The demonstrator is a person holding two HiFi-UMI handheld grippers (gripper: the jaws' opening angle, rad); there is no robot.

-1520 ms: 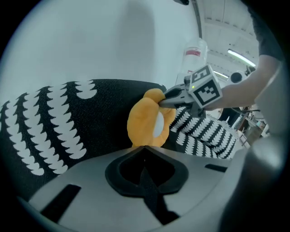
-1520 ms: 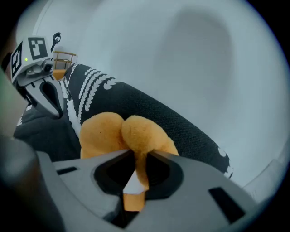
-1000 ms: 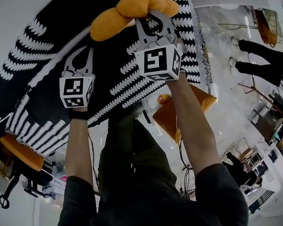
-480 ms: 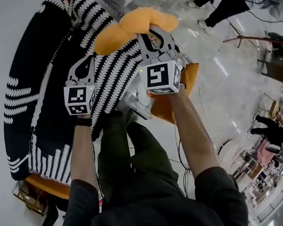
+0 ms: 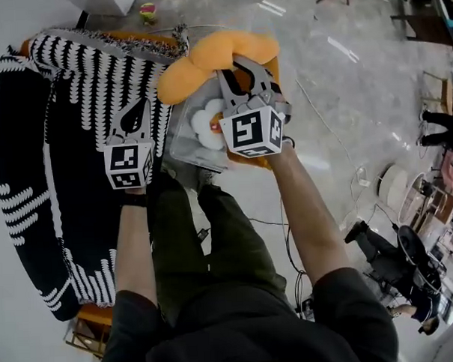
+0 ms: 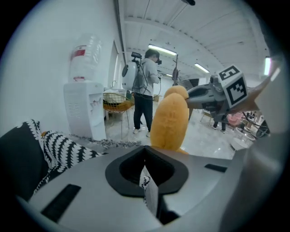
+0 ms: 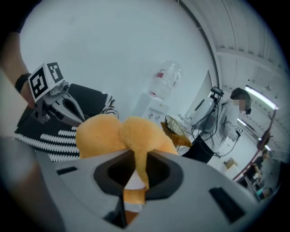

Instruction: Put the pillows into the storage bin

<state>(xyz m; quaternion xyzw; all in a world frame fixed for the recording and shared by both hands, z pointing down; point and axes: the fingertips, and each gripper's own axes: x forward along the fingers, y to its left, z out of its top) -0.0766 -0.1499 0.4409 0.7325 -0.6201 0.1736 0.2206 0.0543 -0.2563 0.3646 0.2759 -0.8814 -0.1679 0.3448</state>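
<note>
You're mid-carry rn: right gripper (image 5: 244,77) is clamped tight on a fold of the orange pillow (image 5: 206,61), and left gripper (image 5: 139,116) is pinched closed on fabric of the black-n-white pillow (image 5: 73,108). The orange one sits above the clear storage bin (image 5: 181,137) by your legs, the other hangs to its left. Next imo: line both up over the opening, lower, then let go. Glossy pale floor (image 5: 335,97), water dispenser (image 6: 84,108) by the wall, other ppl around.

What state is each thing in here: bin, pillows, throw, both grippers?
Bin: open, white pillow inside.
Orange pillow: pinched, held up near the bin.
Throw: spread out beside the bin.
Right gripper: shut on the Orange pillow.
Left gripper: shut, nothing clearly held.
</note>
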